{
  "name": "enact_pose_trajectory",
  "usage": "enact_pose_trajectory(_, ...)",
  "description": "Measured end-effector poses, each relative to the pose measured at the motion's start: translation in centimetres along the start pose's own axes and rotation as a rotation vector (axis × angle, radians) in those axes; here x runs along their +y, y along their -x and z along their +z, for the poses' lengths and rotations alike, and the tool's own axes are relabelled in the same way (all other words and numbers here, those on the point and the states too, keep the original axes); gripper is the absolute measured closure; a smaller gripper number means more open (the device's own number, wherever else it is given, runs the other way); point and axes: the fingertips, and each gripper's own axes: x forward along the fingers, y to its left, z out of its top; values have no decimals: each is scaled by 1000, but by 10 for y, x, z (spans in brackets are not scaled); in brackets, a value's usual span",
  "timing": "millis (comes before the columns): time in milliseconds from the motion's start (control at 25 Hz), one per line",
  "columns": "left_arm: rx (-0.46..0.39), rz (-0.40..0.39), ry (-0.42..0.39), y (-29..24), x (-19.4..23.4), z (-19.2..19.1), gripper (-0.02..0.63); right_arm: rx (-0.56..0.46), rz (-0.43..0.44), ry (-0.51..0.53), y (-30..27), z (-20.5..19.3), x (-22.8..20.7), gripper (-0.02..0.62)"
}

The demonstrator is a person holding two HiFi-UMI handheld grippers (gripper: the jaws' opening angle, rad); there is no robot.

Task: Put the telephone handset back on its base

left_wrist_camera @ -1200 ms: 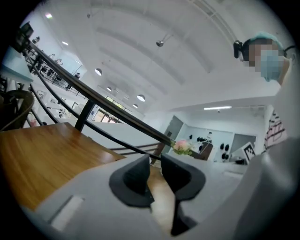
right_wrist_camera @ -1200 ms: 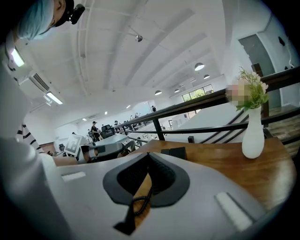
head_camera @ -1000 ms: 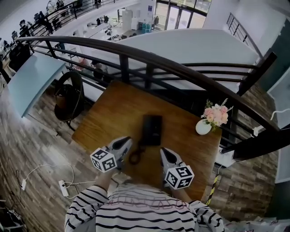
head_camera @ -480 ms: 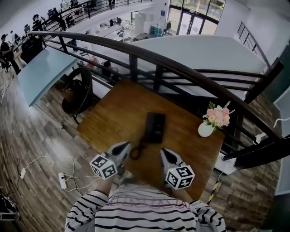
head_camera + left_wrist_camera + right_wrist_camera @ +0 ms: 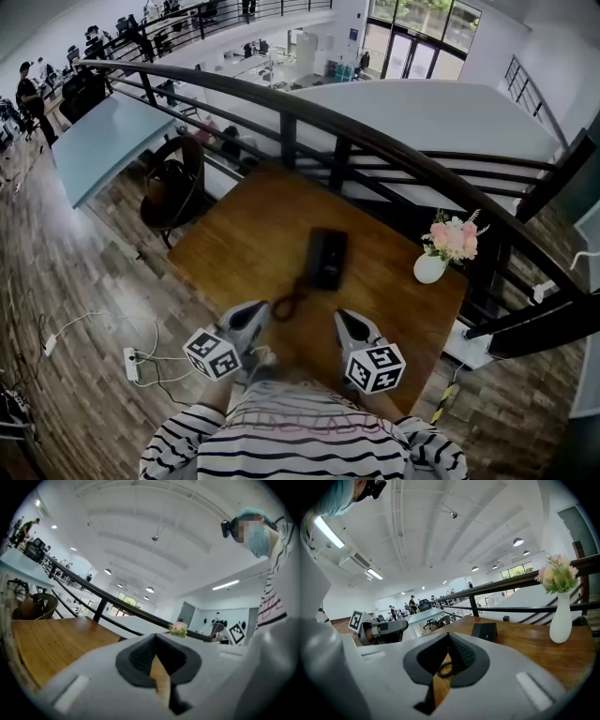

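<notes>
In the right gripper view, unlike the left, telephone (image 5: 483, 631) shows.

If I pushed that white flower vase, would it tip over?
Probably: the vase looks tall and narrow, with flowers bunched high up. It might slide on the smooth wooden table first, and could break if it falls.

The head view looks steeply down from above the person onto the whole table (image 5: 244, 234), with the railing (image 5: 375, 141) along its far edge. The left gripper view sits low at the near left, close to the tabletop, and faces far right. The right gripper view sits low at the near right and faces far left. All three views share the tabletop, the railing and the vase of flowers (image 5: 429, 268). The head view and right gripper view also share the telephone (image 5: 326, 258).
</notes>
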Motion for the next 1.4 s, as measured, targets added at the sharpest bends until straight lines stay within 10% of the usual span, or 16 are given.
enact_pose_trajectory(1400,3,27,13,9,-29,-23,604,45,24,24,20,-21,2,595)
